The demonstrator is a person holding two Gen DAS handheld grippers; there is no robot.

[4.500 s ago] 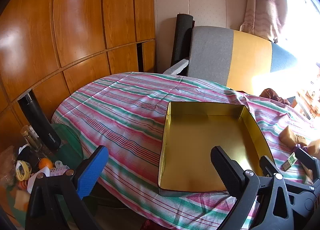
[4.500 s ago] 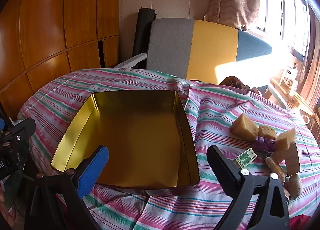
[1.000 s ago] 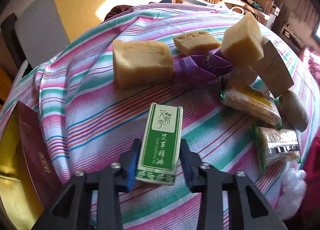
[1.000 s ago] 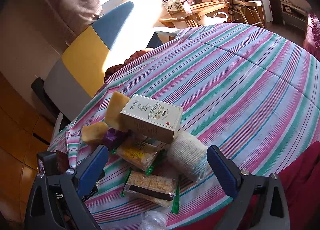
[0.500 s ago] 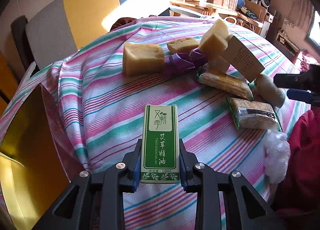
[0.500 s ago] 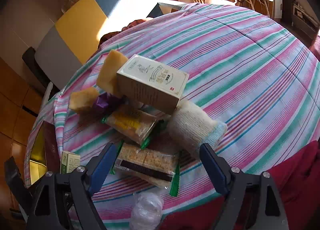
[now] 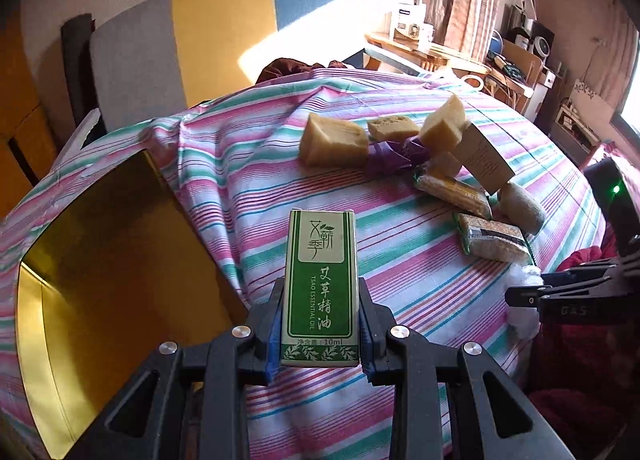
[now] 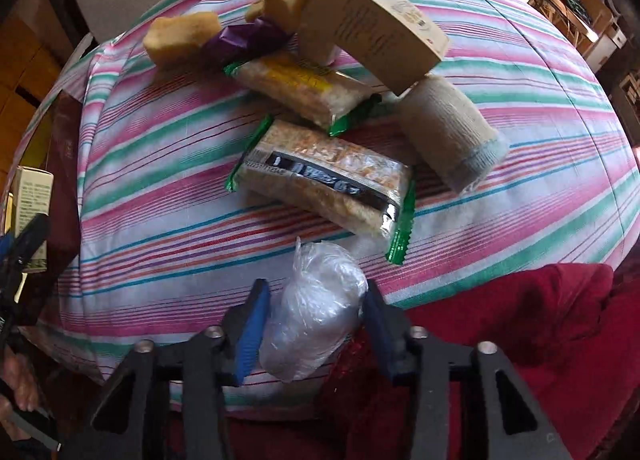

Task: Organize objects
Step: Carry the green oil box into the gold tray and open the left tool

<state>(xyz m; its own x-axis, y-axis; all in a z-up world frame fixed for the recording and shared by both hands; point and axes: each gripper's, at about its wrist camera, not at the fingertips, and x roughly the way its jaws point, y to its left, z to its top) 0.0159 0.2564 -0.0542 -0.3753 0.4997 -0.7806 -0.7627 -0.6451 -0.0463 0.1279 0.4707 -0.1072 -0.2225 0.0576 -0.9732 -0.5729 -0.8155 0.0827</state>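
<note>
The left gripper [image 7: 320, 324] is clamped on a small green essential-oil box [image 7: 320, 292], held upright off the striped tabletop [image 7: 256, 188], approx. above the cloth between the gold tin [image 7: 100, 260] and the snack pile. The tin sits open on the left w/ nothing visible inside.

The right gripper [image 8: 316, 324] points steeply down at the near edge of the tabletop; its jaws have just been closing, and a clear plastic bundle [image 8: 316, 308] sits between the fingers [image 8: 252, 332] (the blue pads look to be touching its sides, but firm contact can't be confirmed).

Just beyond it lie two wrapped cracker packs w/ green ends: the nearer pack [image 8: 324, 180] and the farther pack [image 8: 300, 88]. A beige knit roll [image 8: 448, 132] lies to their right, a tan carton [image 8: 372, 28] is tilted over the pile, and yellow sponge blocks [image 8: 180, 36] and a purple wrapper [image 8: 244, 36] sit behind.

A red cloth [image 8: 500, 312] hangs at the near right edge.
</note>
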